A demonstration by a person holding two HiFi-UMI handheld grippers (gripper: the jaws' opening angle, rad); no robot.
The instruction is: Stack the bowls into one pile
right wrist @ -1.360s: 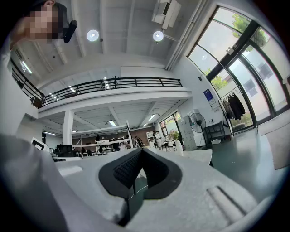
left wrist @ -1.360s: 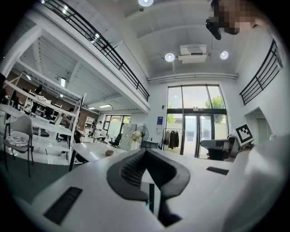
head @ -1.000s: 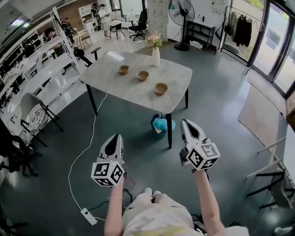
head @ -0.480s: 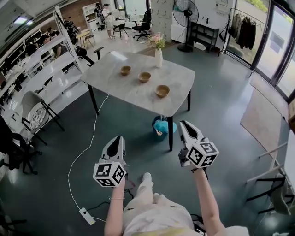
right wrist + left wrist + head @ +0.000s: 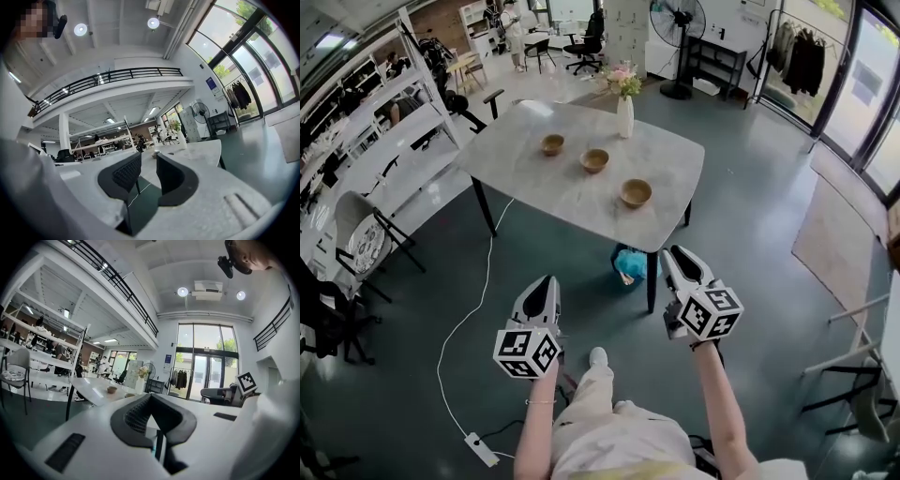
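Observation:
Three brown bowls stand apart in a slanting row on the grey marble table (image 5: 544,192): a far-left bowl (image 5: 551,143), a middle bowl (image 5: 594,160) and a near-right bowl (image 5: 636,192). Both grippers hang over the floor, short of the table's near edge and pointing level toward it. My left gripper (image 5: 546,284) has its jaws together and nothing in them; its own view shows the pads meeting (image 5: 151,397) and the far-left bowl (image 5: 111,389) beyond. My right gripper (image 5: 676,255) is opening, with a clear gap between the pads (image 5: 149,165) and nothing between them.
A white vase with flowers (image 5: 624,111) stands at the table's far edge. A teal bin (image 5: 630,265) sits under the near corner beside a black table leg (image 5: 652,279). A white cable (image 5: 478,309) trails across the floor at left. Shelving and chairs (image 5: 366,225) line the left side.
The table and bowls have come closer and sit lower in the head view as the person steps forward. Both grippers moved toward the table with them. A foot now shows ahead of the body.

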